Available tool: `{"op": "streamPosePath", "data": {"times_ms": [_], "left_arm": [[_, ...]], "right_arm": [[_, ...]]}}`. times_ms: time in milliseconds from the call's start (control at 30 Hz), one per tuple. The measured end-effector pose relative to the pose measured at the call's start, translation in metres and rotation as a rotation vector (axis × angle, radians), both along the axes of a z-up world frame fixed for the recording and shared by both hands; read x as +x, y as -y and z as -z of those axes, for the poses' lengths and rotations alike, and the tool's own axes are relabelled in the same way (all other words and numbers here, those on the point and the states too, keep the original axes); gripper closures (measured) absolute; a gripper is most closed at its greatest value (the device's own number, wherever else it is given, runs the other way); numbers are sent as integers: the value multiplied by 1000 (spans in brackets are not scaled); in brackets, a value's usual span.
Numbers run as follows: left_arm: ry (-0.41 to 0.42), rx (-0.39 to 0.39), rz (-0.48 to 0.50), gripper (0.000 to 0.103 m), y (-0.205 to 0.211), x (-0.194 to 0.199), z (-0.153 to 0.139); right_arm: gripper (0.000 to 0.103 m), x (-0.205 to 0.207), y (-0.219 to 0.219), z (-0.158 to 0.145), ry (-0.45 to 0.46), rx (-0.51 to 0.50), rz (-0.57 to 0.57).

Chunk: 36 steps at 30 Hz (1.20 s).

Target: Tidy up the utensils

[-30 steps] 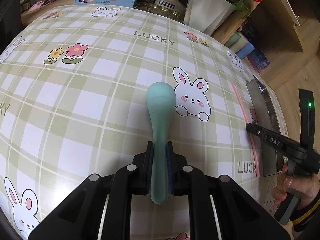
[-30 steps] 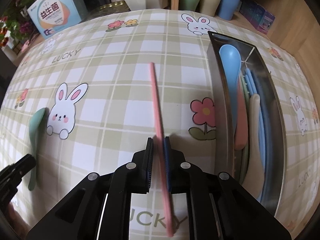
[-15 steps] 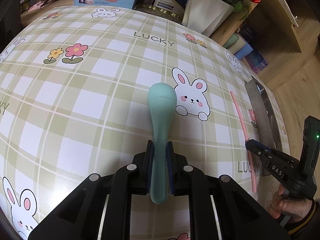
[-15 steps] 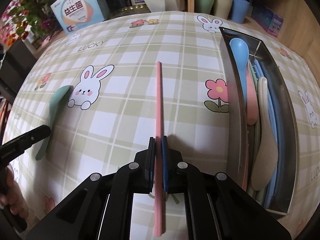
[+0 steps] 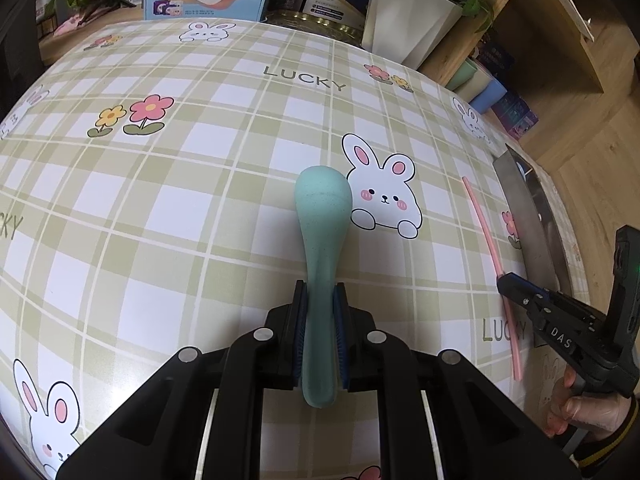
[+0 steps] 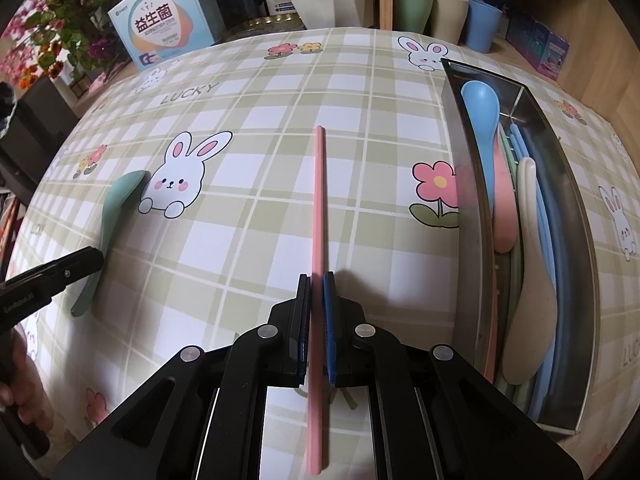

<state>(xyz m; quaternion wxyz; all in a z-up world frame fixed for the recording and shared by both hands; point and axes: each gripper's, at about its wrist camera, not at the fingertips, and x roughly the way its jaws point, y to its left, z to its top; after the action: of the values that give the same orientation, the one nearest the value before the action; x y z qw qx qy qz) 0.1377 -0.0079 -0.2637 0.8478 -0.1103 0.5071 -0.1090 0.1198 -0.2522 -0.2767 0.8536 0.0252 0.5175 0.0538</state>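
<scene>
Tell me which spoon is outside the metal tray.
The green spoon, lying on the tablecloth beside a printed rabbit with the left gripper shut on its handle. The blue, pink and cream spoons all lie inside the metal tray.

A table in a green-checked rabbit tablecloth (image 6: pixel 248 240) is carrying a teal spoon (image 5: pixel 322 240) lying between the left tongs' pads, a pink chopstick (image 6: pixel 318 216) between the right tongs', and a steel tray (image 6: pixel 476 240) sitting just right of those.

Home dining spot: table (image 5: pixel 224 184) under bunny-print plaid cloth; behind it plant pot (image 5: pixel 412 20), product boxes (image 6: pixel 168 28), plastic cups (image 6: pixel 448 12) on wooden shelf; steel utensil tray (image 6: pixel 472 208) on its right side.
</scene>
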Motion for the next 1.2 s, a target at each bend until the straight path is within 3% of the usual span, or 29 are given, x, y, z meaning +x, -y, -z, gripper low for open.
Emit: {"op": "streamPosePath", "data": {"times_ms": [533,700,1133,1200], "left_arm": [[5,143,17,90,19,7,-3],[-27,73,-5,90,8,8,-4],[43,-37,-23,91,5,-13,-36],[48,-48,-15,103,7,-15,-40]], "right_arm": [[96,-2,4,1,20,28,-12],[97,-3,3,0,26,9,-40],[97,-18,11,-22,58,177,-1],[97,-19,11,-26,69,193,1]]}}
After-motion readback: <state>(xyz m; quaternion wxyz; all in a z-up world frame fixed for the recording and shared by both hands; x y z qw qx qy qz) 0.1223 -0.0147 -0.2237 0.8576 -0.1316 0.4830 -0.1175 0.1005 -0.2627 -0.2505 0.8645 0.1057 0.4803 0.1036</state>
